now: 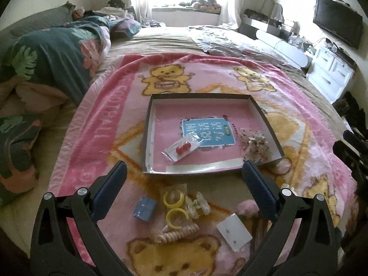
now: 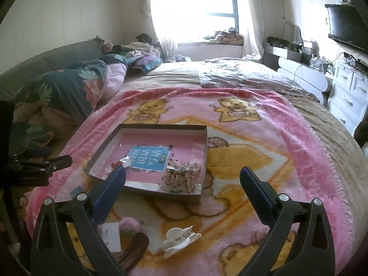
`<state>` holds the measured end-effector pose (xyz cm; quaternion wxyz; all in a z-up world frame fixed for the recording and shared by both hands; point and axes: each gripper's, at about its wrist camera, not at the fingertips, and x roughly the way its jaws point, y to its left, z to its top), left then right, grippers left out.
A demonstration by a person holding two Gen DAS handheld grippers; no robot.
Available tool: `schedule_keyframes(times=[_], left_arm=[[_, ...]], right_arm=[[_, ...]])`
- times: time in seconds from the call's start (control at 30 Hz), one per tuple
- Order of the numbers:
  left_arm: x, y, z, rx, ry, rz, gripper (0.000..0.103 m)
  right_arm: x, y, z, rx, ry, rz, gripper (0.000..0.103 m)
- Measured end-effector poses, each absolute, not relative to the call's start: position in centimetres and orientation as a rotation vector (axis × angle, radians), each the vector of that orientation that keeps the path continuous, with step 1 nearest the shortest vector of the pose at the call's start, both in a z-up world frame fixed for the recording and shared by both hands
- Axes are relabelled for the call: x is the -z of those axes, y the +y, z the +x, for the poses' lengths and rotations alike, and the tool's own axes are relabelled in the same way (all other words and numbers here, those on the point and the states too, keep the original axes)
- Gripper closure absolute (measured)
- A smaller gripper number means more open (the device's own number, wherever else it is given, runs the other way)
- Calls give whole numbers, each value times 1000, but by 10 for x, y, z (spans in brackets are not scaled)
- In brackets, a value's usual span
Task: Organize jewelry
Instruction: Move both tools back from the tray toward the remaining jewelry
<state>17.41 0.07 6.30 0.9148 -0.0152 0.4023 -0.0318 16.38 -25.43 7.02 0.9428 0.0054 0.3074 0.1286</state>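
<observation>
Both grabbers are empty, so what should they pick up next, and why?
Probably lower the left gripper onto the yellow rings lying just below its open jaws. Only the red earring packet and a dotted hair bow lie in the box; the rings lie outside it on the blanket.

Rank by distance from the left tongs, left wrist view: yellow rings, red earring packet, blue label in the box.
1. Yellow rings: on the blanket between the fingers of the left tongs, outside the box.
2. Red earring packet: inside the box, near its front.
3. Blue label: box centre, behind the packet.
</observation>
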Motion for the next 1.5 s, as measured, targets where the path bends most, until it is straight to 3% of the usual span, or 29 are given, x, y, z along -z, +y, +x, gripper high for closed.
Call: schedule_keyframes(times=[0.63,1.5], left_arm=[[-77,26,109,19,780,-72,9],[-32,21,70,19,865,-8,9]], right_arm=[[-91,-258,98,-269,576,12,4],[-41,-229,59,-325,711,-43,4]])
